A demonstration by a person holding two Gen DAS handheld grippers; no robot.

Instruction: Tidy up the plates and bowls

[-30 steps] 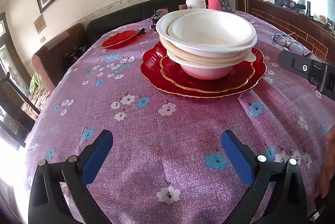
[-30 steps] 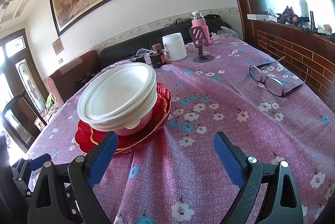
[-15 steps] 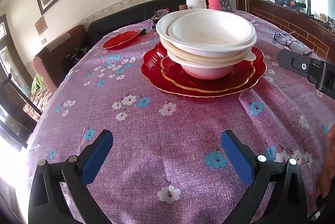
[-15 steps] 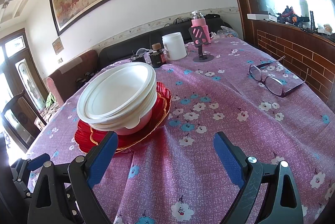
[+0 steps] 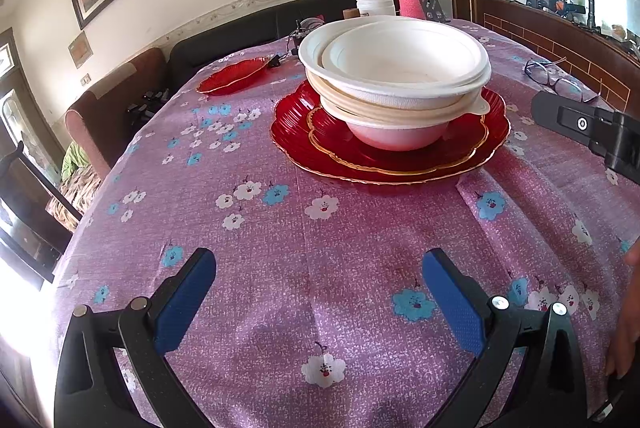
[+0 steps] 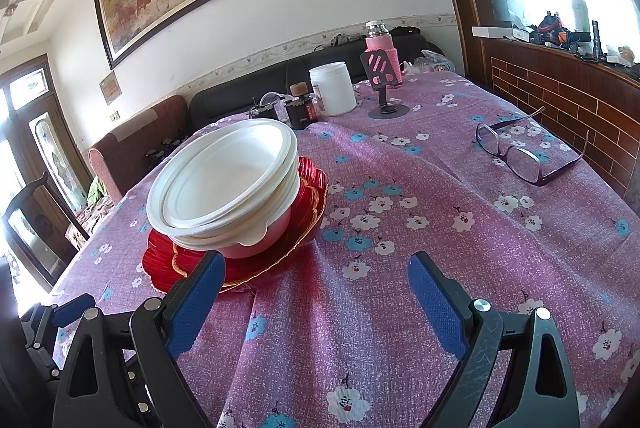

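A stack of white bowls rests on two nested red plates with gold rims in the middle of the purple flowered table. A third, smaller red plate lies apart at the far left. My left gripper hovers open over the near cloth, well short of the stack, holding nothing. My right gripper is open and empty too, with its left finger in front of the red plates' near edge. Part of the right gripper also shows at the right of the left wrist view.
Eyeglasses lie on the right side of the table. At the far end stand a white jar, a pink flask, a phone stand and a small dark bottle. Sofa and armchair sit behind; a brick ledge runs along the right.
Almost nothing differs. The left wrist view has drifted back a touch; both grippers stay open and the stack has not moved.
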